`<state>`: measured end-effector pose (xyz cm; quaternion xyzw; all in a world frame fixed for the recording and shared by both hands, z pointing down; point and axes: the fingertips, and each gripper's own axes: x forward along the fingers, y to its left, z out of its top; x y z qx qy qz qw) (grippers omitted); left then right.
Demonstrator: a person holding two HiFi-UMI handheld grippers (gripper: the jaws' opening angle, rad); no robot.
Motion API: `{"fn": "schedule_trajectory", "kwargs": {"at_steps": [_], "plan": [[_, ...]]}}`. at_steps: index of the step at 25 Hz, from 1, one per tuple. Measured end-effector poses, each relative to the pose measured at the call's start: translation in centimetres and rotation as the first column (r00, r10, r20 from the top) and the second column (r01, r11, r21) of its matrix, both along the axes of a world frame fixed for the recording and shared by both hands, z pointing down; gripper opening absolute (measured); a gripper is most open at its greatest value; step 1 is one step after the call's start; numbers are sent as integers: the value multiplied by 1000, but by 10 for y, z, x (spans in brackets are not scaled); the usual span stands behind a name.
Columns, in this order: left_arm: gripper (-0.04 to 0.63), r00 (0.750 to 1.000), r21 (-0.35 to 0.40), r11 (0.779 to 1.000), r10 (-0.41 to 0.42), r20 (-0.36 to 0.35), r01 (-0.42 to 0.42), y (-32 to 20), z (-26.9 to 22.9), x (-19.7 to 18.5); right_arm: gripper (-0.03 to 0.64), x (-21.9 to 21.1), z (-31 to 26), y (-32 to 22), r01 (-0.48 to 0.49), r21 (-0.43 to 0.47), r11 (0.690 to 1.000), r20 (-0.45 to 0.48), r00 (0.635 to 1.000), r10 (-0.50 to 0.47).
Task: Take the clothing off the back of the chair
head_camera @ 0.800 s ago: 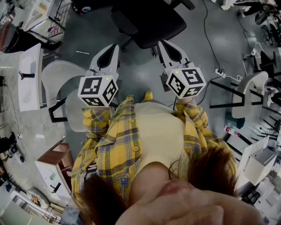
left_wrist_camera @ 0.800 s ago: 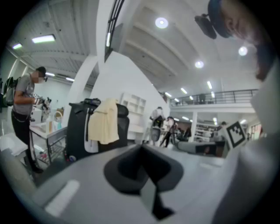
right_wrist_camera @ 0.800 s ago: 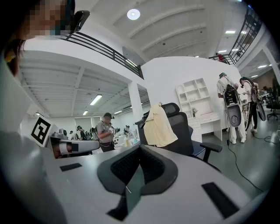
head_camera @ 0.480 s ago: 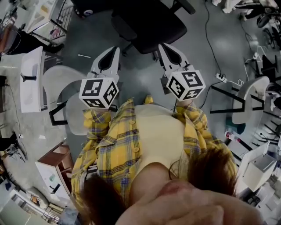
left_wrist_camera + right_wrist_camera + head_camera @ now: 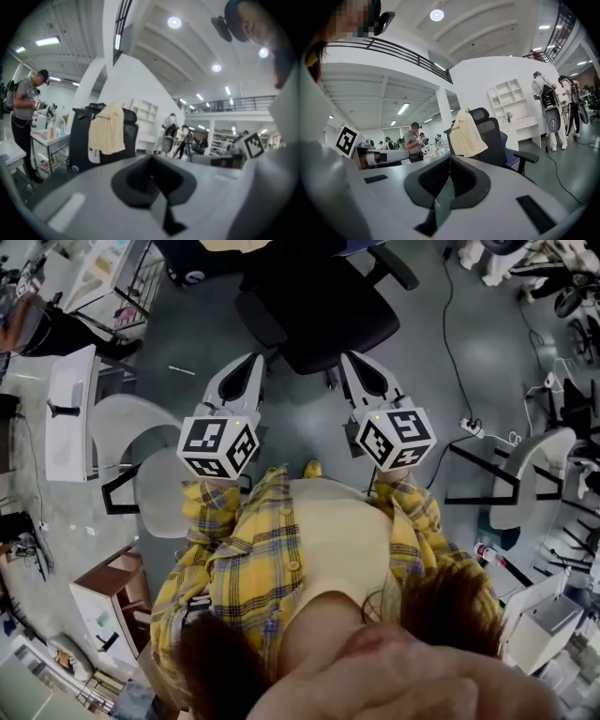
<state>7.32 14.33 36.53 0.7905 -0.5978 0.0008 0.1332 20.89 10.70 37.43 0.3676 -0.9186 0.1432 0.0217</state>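
Observation:
A cream garment (image 5: 107, 127) hangs over the back of a black office chair (image 5: 79, 145), some way ahead of both grippers. In the right gripper view the same garment (image 5: 465, 133) drapes the chair's backrest (image 5: 493, 133) left of centre. From the head view the chair's seat (image 5: 323, 306) lies just beyond the gripper tips, with a sliver of the garment (image 5: 253, 243) at the top edge. My left gripper (image 5: 253, 360) and right gripper (image 5: 348, 337) are held side by side, level, pointing at the chair. Both have their jaws shut with nothing between them.
A person (image 5: 26, 126) stands at a workbench left of the chair. Other people (image 5: 553, 108) stand by white shelves at the right. White tables (image 5: 66, 409) and a white chair (image 5: 141, 427) flank me on the left; a cable and power strip (image 5: 469, 395) lie on the floor at the right.
Both grippers have edged forward toward the black chair, which now fills more of the top of the head view. The jaws stay shut.

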Motion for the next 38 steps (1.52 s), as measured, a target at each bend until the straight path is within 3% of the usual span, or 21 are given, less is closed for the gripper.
{"fn": "schedule_trajectory", "kwargs": {"at_steps": [8,18,38], "plan": [[5,999,-22,999,-29,27,30,-3,8,11,15,5,6,-11,45,-2,999,0,999,-45],[5,996,-5,996,-86,38,86,-11,3,-28,15,-34,1,-18,90,11,996,1,996,-90],[5,1000,-16,1000,0,31,0,-119,4,-124,15,-143,-8,-120,47,17,999,-42,998,-46]]}}
